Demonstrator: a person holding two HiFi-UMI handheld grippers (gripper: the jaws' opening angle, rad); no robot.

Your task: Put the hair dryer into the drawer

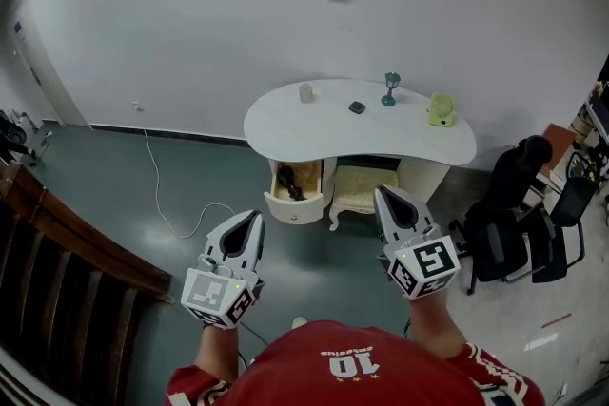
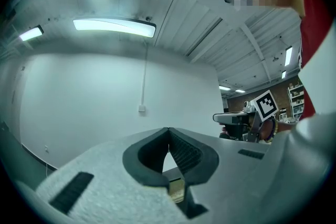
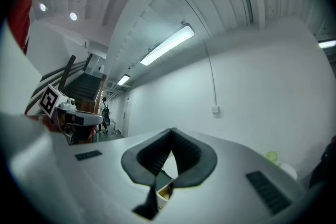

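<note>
A white curved desk [image 1: 285, 124] stands by the far wall, and its left drawer [image 1: 310, 197] is pulled open. Inside the drawer lies a dark thing [image 1: 290, 183] that looks like the hair dryer. I hold both grippers level in front of me, well short of the desk. In the head view my left gripper [image 1: 255, 216] is shut and empty, its tips pointing towards the drawer. My right gripper [image 1: 381, 191] is also shut and empty, pointing at the desk's middle. The left gripper view shows the left gripper's [image 2: 168, 129] tips touching; the right gripper view shows the right gripper's [image 3: 172, 130] tips touching too.
On the desk top are a white cup [image 1: 305, 92], a small dark object [image 1: 357, 107], a teal goblet [image 1: 390, 88] and a green item [image 1: 440, 109]. A pale stool [image 1: 362, 190] sits under the desk. Black chairs [image 1: 519, 214] stand right, a wooden railing [image 1: 57, 242] left, a white cable [image 1: 166, 204] on the floor.
</note>
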